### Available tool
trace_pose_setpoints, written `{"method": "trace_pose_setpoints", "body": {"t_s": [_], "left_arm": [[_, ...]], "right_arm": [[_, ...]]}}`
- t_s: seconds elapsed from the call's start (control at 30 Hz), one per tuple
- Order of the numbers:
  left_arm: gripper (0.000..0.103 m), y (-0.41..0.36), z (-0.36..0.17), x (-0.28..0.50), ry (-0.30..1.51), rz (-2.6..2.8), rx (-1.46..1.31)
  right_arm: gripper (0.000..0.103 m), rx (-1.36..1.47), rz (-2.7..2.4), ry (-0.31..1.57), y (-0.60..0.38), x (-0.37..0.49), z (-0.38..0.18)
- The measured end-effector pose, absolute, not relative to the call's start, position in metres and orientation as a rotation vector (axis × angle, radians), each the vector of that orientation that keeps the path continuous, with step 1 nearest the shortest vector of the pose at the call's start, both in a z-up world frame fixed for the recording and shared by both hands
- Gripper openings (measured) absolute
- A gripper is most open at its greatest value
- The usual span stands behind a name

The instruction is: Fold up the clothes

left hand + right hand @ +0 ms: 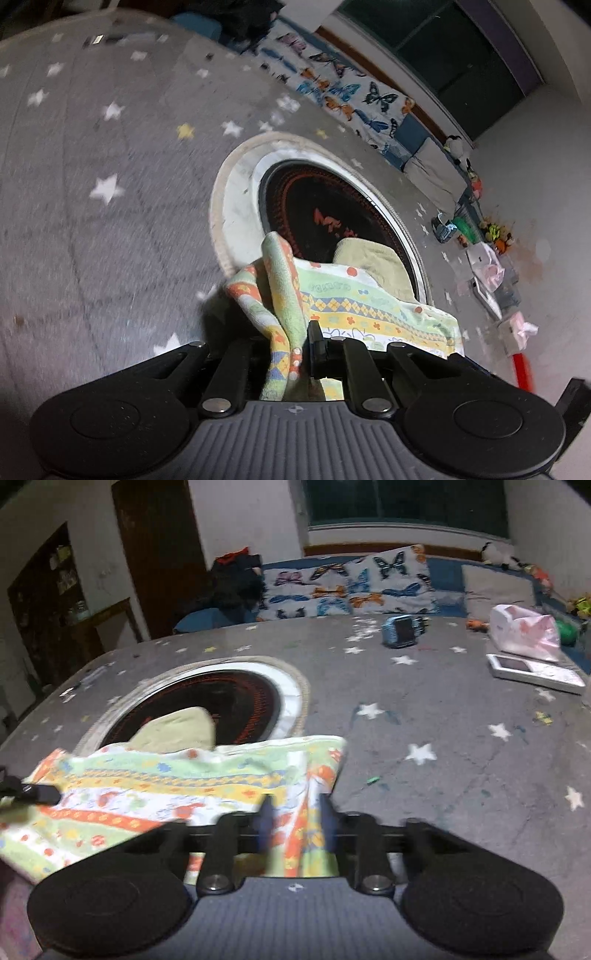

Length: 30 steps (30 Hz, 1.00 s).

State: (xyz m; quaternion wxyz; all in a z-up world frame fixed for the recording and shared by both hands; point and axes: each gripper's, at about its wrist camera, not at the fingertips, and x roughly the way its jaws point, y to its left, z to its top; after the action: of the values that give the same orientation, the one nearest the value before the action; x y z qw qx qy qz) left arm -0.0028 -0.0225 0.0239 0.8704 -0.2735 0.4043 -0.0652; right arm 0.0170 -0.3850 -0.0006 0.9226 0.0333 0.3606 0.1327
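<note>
The left gripper [295,343] is clamped on a bunched corner of a patterned cloth [369,310], a towel-like piece in bands of green, yellow, orange and white; the fabric rises in a fold between the closed-in fingers and hangs down toward the gripper body. From there the cloth stretches away to the right in the left wrist view, lifted above the grey star-printed cover [110,155] that spreads over the surface below.

In the right wrist view the right gripper [293,812] pinches the opposite corner of the same patterned cloth [177,782]; a strip of fabric runs down between its fingers, which stand narrow around it, though motion blur softens their edges. The cloth spans leftward from there, and at the far left edge of this view a dark fingertip of the other gripper [37,794] meets the cloth.

Beyond the cloth lies a round black hotplate-like disc [207,701] with red markings and a white rim, set into the grey cover. A pale yellow-green folded cloth [177,727] rests on the disc, just behind the held cloth's far edge. Farther off are butterfly-print pillows [351,587], a blue toy car [402,629], a pink-and-white plastic bag [524,631] and a white flat device [532,672] just in front of the bag.
</note>
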Motion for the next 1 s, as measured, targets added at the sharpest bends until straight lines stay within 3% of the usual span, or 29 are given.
{"method": "trace_pose_setpoints", "body": {"t_s": [0.27, 0.73, 0.83, 1.0], "left_arm": [[0.010, -0.070, 0.064, 0.007, 0.694, -0.258, -0.295], [0.010, -0.187, 0.116, 0.093, 0.579, -0.494, -0.168], [0.010, -0.208, 0.115, 0.115, 0.592, -0.525, -0.186], [0.010, -0.229, 0.067, 0.148, 0.810, -0.576, -0.294]], "right_arm": [[0.008, 0.055, 0.247, 0.630, -0.386, -0.006, 0.028], [0.008, 0.056, -0.008, 0.470, -0.470, -0.003, 0.088], [0.008, 0.071, -0.060, 0.467, -0.490, 0.004, 0.090], [0.008, 0.082, -0.135, 0.552, -0.516, 0.021, 0.065]]}}
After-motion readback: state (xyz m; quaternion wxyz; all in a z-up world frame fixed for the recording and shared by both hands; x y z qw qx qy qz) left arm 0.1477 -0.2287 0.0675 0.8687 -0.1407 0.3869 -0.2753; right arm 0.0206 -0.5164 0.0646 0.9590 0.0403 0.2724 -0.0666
